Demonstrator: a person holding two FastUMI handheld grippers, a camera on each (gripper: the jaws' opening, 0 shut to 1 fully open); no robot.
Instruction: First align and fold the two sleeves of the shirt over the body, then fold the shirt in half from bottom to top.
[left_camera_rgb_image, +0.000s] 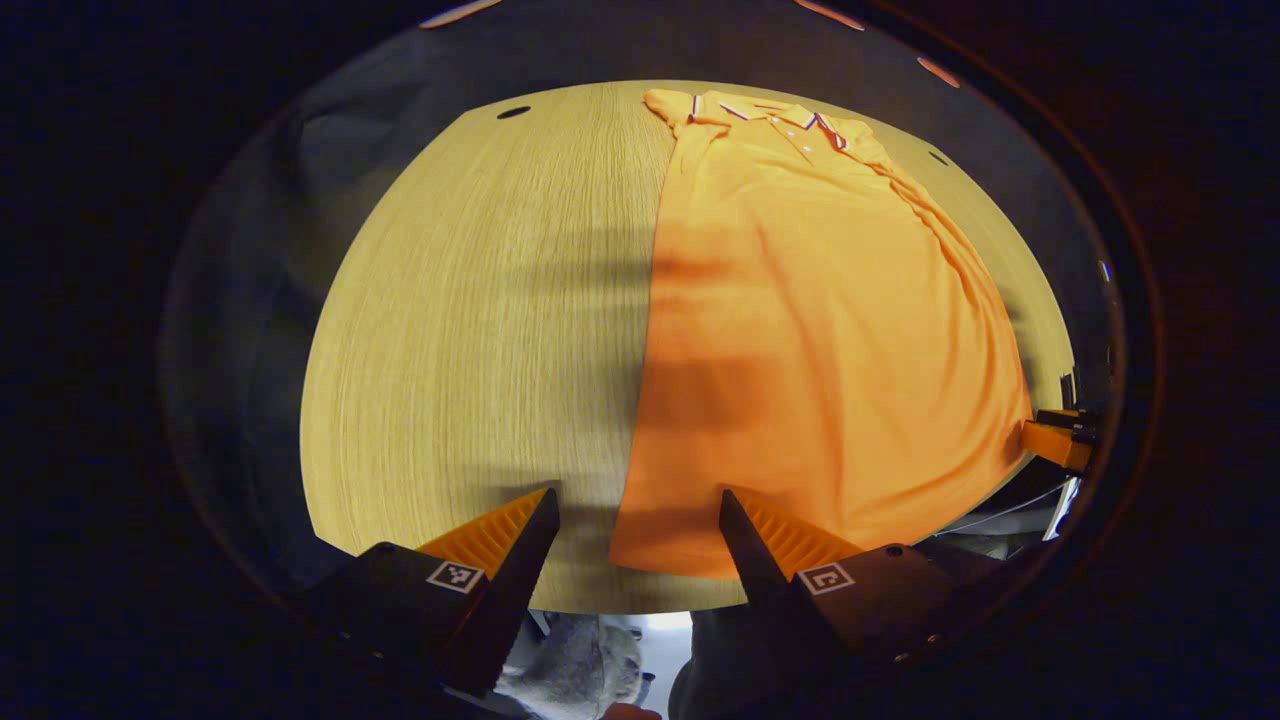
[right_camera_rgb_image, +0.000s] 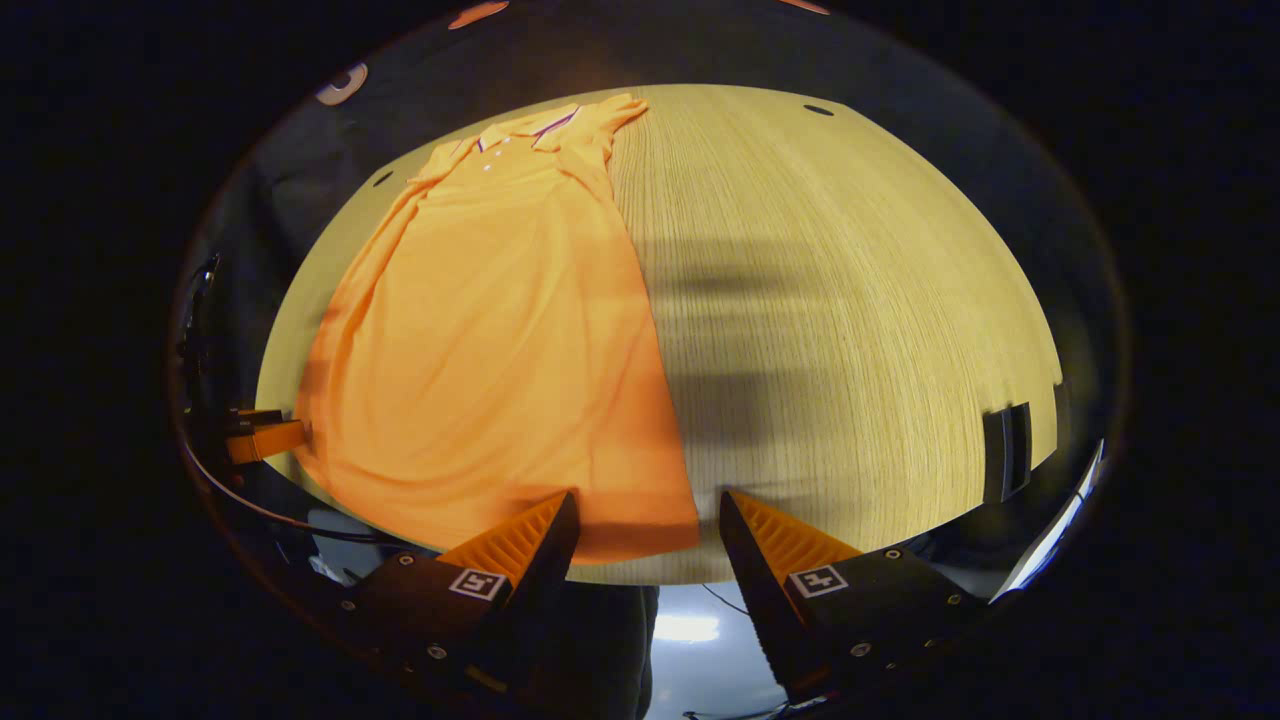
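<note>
Two fisheye views look from the near edge of a wooden table (left_camera_rgb_image: 480, 330) toward its far edge, each from above and angled downward.

The left gripper view sits over the near left part, with the left gripper (left_camera_rgb_image: 638, 510) at its bottom edge and the orange shirt (left_camera_rgb_image: 820, 330) to the right of its centre.

The right gripper view sits further right, with the right gripper (right_camera_rgb_image: 648, 510) at its bottom edge and the shirt to the left of its centre.

Both views share the whole shirt, from near hem to far collar, and the tabletop around it. Each view also catches the other gripper at its outer edge.
</note>
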